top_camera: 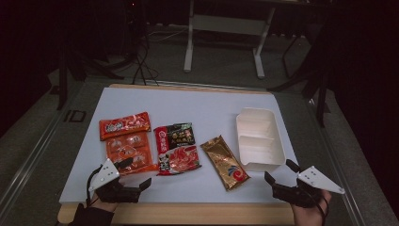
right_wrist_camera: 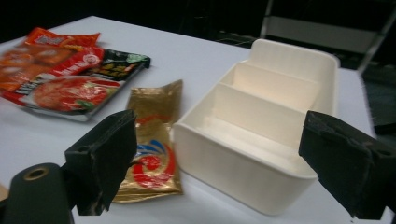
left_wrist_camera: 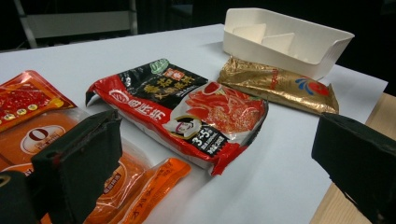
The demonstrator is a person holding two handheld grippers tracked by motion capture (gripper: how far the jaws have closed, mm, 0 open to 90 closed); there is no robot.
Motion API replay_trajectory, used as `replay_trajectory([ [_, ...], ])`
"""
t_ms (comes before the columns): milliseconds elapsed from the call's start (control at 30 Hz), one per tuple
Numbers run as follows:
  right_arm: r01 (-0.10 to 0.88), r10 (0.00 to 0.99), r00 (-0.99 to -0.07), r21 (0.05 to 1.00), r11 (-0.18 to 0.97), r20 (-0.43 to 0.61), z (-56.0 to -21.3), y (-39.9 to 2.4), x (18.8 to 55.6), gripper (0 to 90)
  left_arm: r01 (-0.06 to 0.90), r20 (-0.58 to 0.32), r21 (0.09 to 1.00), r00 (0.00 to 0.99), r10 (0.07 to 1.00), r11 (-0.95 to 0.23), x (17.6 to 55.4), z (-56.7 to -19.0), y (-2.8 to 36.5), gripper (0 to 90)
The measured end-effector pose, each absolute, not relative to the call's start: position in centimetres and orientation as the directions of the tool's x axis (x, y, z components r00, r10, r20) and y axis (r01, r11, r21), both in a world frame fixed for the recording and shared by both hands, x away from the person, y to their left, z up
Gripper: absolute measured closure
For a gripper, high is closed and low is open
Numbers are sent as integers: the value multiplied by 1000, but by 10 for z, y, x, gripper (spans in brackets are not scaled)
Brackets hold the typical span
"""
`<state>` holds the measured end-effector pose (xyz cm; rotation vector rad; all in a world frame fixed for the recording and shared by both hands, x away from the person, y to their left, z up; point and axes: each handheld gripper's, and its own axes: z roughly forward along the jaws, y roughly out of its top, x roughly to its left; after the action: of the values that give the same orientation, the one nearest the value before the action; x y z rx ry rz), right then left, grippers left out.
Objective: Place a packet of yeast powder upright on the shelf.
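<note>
I hold both grippers low at the near edge of the white surface [top_camera: 197, 101], left gripper [top_camera: 134, 174] and right gripper [top_camera: 281, 172] fingers apart and empty; the glossy gold foil sachet [top_camera: 225, 161] lies just beside the cream divided plastic tray [top_camera: 259, 136], handy for loading

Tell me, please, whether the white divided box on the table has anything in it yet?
Empty. The white box shows bare compartments between its dividers, and the gold packet lies flat on the table beside it, outside it.
</note>
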<state>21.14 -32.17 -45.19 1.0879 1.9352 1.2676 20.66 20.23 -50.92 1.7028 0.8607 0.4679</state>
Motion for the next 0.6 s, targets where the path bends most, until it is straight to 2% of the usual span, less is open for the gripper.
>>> replay_trajectory([
  [200, 325, 865, -501, 919, 221, -31, -451, -322, 211, 126, 308, -127, 945, 661, 740, -112, 208, -510, 202, 22],
  [600, 302, 827, -562, 927, 223, -16, -443, -312, 213, 141, 308, -122, 942, 685, 718, -134, 208, -512, 196, 23],
])
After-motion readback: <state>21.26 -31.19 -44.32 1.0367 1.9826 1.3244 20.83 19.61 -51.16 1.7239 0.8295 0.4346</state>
